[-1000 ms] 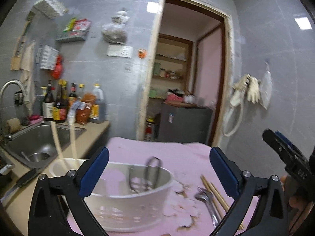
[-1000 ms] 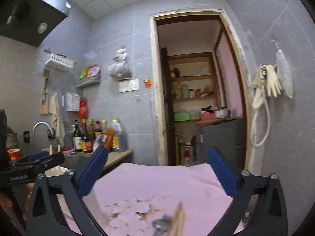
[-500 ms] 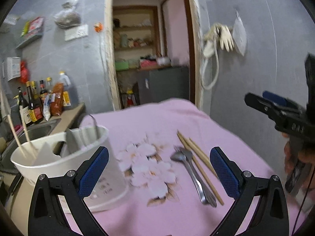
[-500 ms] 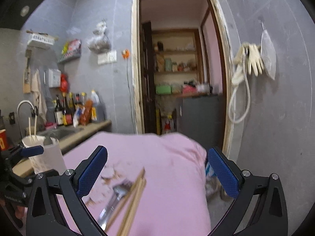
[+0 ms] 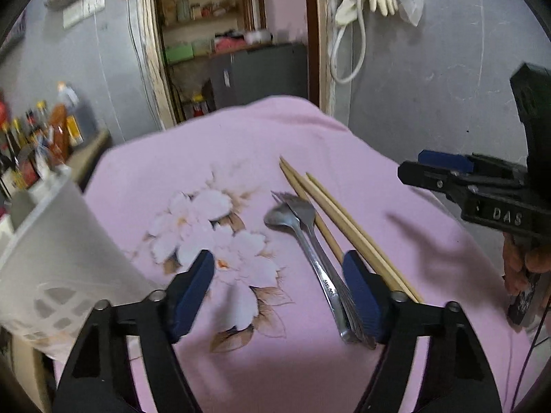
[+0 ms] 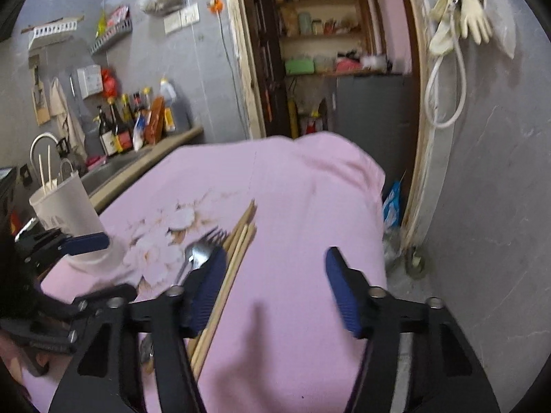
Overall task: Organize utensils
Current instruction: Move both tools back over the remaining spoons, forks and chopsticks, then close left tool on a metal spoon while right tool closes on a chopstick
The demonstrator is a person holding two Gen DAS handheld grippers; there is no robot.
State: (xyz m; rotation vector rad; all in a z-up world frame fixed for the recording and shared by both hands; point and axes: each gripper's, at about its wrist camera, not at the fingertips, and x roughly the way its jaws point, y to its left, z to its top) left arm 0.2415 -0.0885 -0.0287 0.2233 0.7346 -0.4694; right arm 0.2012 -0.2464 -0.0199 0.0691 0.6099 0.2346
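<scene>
Presently: pink floral cloth (image 5: 241, 144) over the table; white utensil holder (image 5: 51, 258) at its left edge; left gripper (image 5: 279, 285), jaws just closing, nothing gripped; right gripper (image 6: 275, 285), likewise closing, empty; chopsticks (image 5: 344, 223), fork (image 5: 303, 210) and spoon (image 5: 282, 218) lying together mid-cloth.

both claws narrowed, lowered toward fork (image 5: 303, 210), chopsticks (image 5: 344, 227)

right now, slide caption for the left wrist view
Open left gripper above spoon, fork and chopsticks on pink cloth.
</scene>
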